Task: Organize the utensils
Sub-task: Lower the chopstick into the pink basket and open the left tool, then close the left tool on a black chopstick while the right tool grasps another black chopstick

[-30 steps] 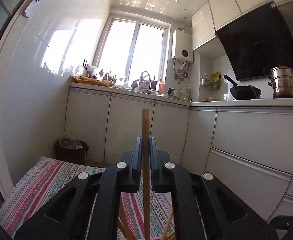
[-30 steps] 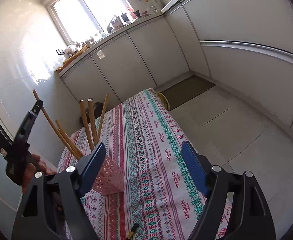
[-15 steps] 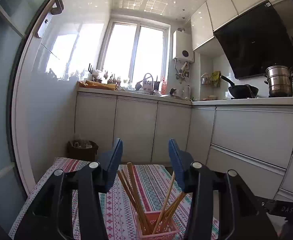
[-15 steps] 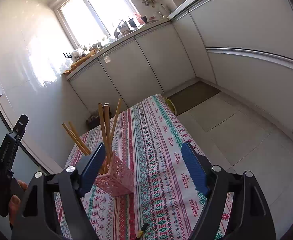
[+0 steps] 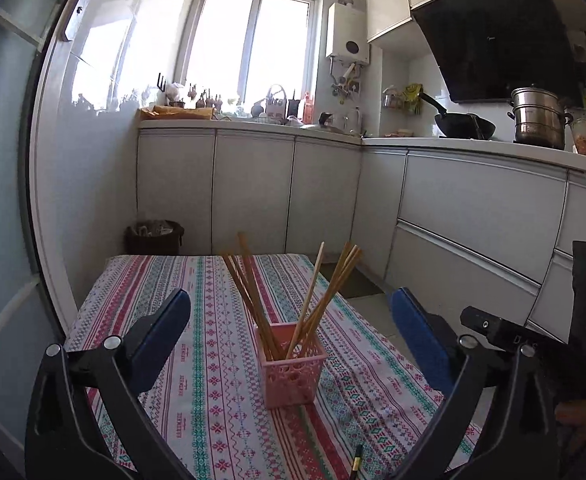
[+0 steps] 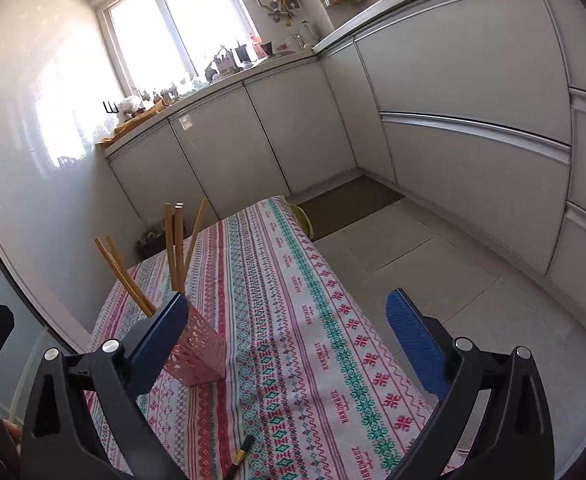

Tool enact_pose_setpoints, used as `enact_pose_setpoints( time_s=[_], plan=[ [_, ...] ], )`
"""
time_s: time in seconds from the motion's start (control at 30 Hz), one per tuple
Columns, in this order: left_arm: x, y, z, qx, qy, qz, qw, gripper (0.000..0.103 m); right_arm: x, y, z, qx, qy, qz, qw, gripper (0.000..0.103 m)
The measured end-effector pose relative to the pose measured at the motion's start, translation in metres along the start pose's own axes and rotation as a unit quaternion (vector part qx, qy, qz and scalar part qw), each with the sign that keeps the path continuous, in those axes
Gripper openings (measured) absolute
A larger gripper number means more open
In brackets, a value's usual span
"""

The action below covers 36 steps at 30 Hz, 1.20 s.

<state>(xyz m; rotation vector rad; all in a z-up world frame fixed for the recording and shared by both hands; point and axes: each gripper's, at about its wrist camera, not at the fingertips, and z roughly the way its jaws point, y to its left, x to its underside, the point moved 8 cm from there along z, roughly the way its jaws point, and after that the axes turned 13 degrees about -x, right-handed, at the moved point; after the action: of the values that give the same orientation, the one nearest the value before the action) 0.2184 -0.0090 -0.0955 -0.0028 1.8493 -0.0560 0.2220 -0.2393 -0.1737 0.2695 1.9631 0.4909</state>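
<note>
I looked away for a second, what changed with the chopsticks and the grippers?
The left gripper let go of its chopstick into the pink basket and backed off; its jaws have just been opening. The right gripper opened wider, nothing between. The basket stayed put.

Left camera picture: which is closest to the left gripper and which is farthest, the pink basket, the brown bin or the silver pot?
From the left gripper:
1. Pink basket, straight ahead on the striped tablecloth.
2. Brown bin, on the floor past the table's far left corner.
3. Silver pot, up on the counter at far right.
</note>
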Motion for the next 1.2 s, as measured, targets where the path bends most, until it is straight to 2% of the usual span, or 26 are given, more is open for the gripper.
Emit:
enact_pose_setpoints(
  time_s=[0.13,0.23,0.3,0.37,0.47,0.57,0.73,0.8,0.87,0.93,1.0,1.03,1.07,1.1,1.13,1.2],
  plan=[
    [0.004,0.001,-0.004,0.004,0.017,-0.007,0.9998,0.096,-0.002,-0.003,-0.016,0.024,-0.020,-0.029,0.999,0.096],
    [0.009,-0.003,-0.002,0.005,0.043,0.007,0.9990,0.096,0.000,-0.008,-0.030,0.044,-0.025,-0.046,0.998,0.096],
    [0.018,-0.012,0.004,0.009,0.076,0.027,0.9967,0.096,0.007,-0.020,-0.039,0.055,-0.016,-0.021,0.998,0.096],
    [0.032,-0.022,0.015,0.019,0.125,0.053,0.9906,0.096,0.022,-0.034,-0.045,0.058,0.016,0.020,0.998,0.096],
    [0.066,-0.040,0.037,0.031,0.223,0.110,0.9680,0.096,0.047,-0.052,-0.048,0.048,0.080,0.080,0.992,0.096],
    [0.097,-0.056,0.055,0.065,0.303,0.137,0.9408,0.096,0.070,-0.066,-0.048,0.049,0.121,0.120,0.984,0.096],
    [0.140,-0.073,0.082,0.078,0.398,0.178,0.8964,0.096,0.081,-0.082,-0.048,0.039,0.132,0.159,0.978,0.096],
    [0.158,-0.074,0.091,0.070,0.426,0.190,0.8820,0.096,0.082,-0.087,-0.046,0.043,0.137,0.160,0.977,0.096],
    [0.179,-0.075,0.097,0.074,0.464,0.190,0.8620,0.094,0.086,-0.091,-0.044,0.045,0.147,0.163,0.975,0.096],
    [0.197,-0.078,0.101,0.077,0.494,0.193,0.8440,0.081,0.089,-0.093,-0.040,0.042,0.159,0.171,0.971,0.096],
    [0.206,-0.083,0.101,0.083,0.507,0.206,0.8332,0.056,0.094,-0.095,-0.037,0.036,0.172,0.181,0.968,0.096],
    [0.210,-0.086,0.100,0.088,0.513,0.210,0.8279,0.051,0.097,-0.096,-0.036,0.033,0.178,0.185,0.966,0.096],
    [0.215,-0.089,0.099,0.094,0.517,0.216,0.8230,0.039,0.098,-0.095,-0.034,0.030,0.182,0.187,0.965,0.096],
    [0.219,-0.091,0.098,0.095,0.518,0.222,0.8205,0.033,0.098,-0.095,-0.033,0.028,0.184,0.188,0.964,0.096],
    [0.218,-0.093,0.098,0.096,0.512,0.225,0.8232,0.032,0.099,-0.094,-0.033,0.027,0.185,0.187,0.964,0.096],
    [0.218,-0.096,0.096,0.107,0.515,0.220,0.8216,0.014,0.099,-0.091,-0.034,0.026,0.184,0.183,0.966,0.096]
  ],
)
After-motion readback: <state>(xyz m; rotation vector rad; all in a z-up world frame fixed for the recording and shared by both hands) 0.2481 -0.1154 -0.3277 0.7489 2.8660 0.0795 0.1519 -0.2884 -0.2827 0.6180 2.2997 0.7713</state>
